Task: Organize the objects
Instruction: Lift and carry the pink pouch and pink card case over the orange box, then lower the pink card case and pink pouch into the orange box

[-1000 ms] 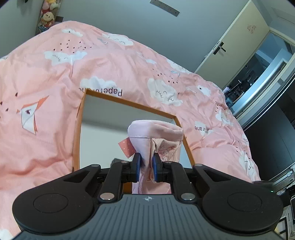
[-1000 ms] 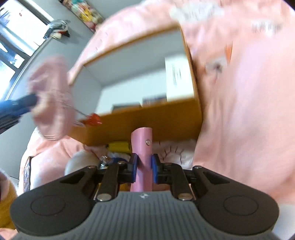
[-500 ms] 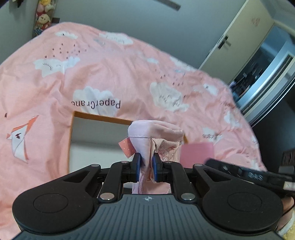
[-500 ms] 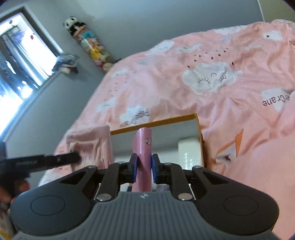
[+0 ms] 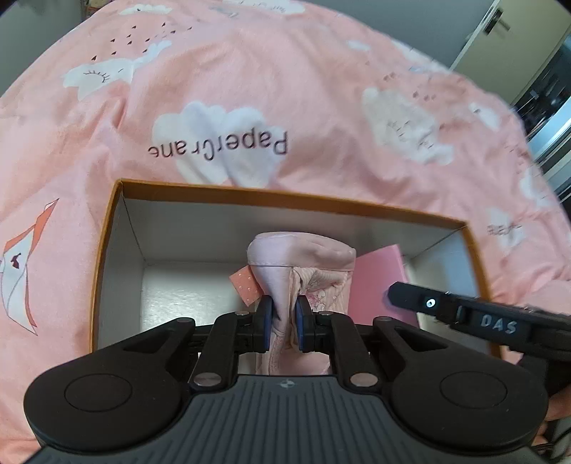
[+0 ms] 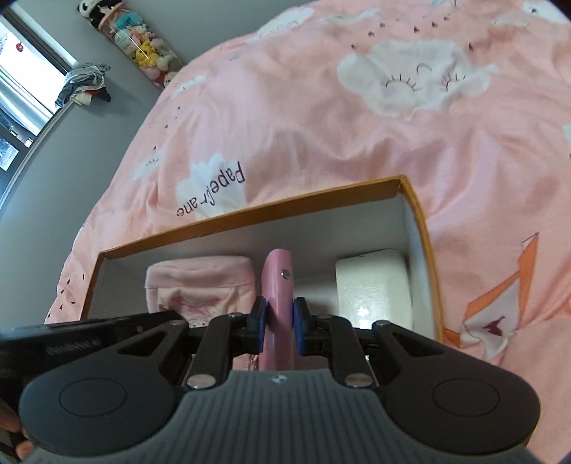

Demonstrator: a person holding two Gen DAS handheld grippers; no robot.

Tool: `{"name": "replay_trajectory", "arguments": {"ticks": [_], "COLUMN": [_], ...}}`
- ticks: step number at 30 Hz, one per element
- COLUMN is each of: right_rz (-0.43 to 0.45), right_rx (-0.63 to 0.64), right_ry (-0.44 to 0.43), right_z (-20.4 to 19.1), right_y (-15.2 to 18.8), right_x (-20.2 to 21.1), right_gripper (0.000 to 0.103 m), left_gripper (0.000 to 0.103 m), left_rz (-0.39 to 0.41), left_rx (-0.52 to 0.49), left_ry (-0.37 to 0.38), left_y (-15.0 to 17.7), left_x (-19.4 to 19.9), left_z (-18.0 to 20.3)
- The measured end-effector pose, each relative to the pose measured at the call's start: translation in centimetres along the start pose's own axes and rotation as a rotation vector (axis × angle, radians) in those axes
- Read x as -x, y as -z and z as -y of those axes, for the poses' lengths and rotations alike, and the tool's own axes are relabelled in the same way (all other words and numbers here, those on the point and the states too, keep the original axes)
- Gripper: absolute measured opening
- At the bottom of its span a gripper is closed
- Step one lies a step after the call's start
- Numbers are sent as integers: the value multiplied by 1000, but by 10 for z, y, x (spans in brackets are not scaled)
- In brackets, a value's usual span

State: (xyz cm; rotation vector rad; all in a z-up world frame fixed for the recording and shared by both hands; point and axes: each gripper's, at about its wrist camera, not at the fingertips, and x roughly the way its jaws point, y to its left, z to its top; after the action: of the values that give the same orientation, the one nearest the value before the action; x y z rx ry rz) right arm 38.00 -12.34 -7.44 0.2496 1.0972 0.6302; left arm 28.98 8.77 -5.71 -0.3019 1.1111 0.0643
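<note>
An orange cardboard box (image 5: 107, 228) with white inner walls lies open on the pink bed. My left gripper (image 5: 283, 323) is shut on a folded pale pink cloth (image 5: 303, 257) and holds it inside the box. My right gripper (image 6: 279, 323) is shut on a flat pink case (image 6: 277, 282) with a metal stud, held upright over the box (image 6: 417, 210). The case also shows in the left wrist view (image 5: 378, 282), right of the cloth. The cloth shows in the right wrist view (image 6: 200, 282), left of the case.
A white block (image 6: 373, 285) stands in the box's right end. A pink duvet (image 5: 285, 71) with clouds surrounds the box. A clear tube of plush toys (image 6: 139, 46) and a window stand far left; a door (image 5: 499, 32) is far right.
Both grippers have moved forward and down over the box. The cloth and the case now sit within the box opening, side by side. Both jaws stay shut.
</note>
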Motion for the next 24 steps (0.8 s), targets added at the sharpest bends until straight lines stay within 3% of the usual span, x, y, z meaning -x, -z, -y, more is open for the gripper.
{"name": "replay_trajectory", "arguments": {"ticks": [6,10,16,24], "right_rz": [-41,-44,-78,-113], "right_rx": [-34,66,241,231], "right_ry": [-17,53,179,170], "right_z": [5,-5,-19,-17], "right_y": [-3,-3,3,2], "right_x": [-18,-20,-30,-40], "right_gripper": [16,18,27,34], "left_gripper": [18,21,27,27], "left_rz": [-33,-50,-60,-28], "left_rx": [-9,-39,-53,-174], "left_ry": [-88,-155,-177,-226], "left_y": [-4,-2,1,2], "left_x": [-20,-30,-36,-31], "left_z": [1,3,1,11]}}
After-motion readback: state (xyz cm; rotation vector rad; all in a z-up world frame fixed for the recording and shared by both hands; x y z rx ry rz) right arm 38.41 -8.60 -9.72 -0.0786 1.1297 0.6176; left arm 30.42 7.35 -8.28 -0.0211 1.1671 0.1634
